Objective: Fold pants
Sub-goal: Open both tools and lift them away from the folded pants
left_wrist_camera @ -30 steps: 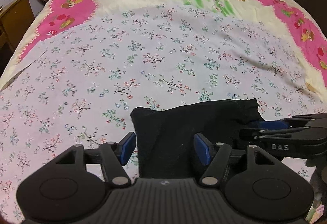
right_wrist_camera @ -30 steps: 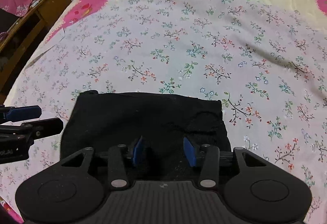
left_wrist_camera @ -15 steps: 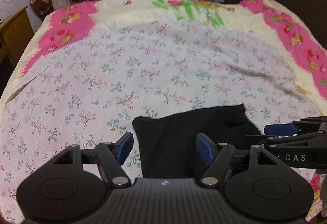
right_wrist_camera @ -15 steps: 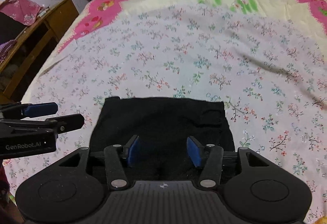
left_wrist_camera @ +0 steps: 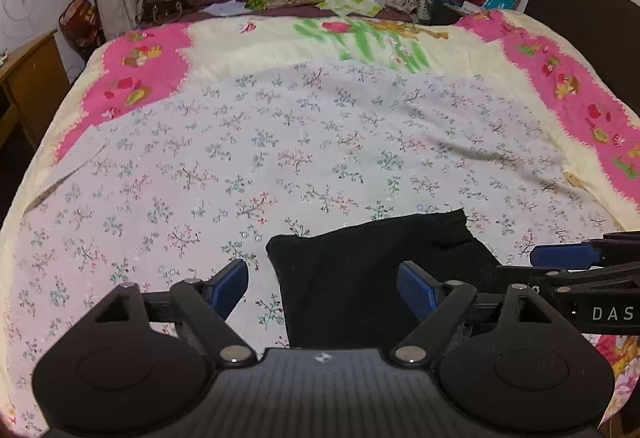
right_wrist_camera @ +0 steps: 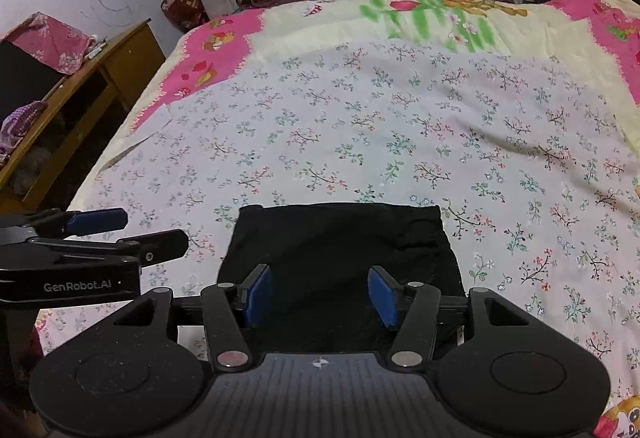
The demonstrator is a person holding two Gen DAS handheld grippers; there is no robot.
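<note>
— Black pants [right_wrist_camera: 340, 250]?
— Folded small, flat on the flowery bed sheet [right_wrist_camera: 400, 126], near its front edge.
— Left gripper [left_wrist_camera: 322, 288]?
— Wide open, holding nothing.
— Right gripper [right_wrist_camera: 320, 294]?
— Open too, nothing held, above the pants.

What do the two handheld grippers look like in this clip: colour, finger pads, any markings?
Both are matte black plastic. The left gripper and right gripper each have a ribbed body, two round side discs, silver pivot pins and blue finger pads. Seen side-on, the left one reads "GenRobot.AI", the right one "DAS". No cables or sleeves show.
</note>
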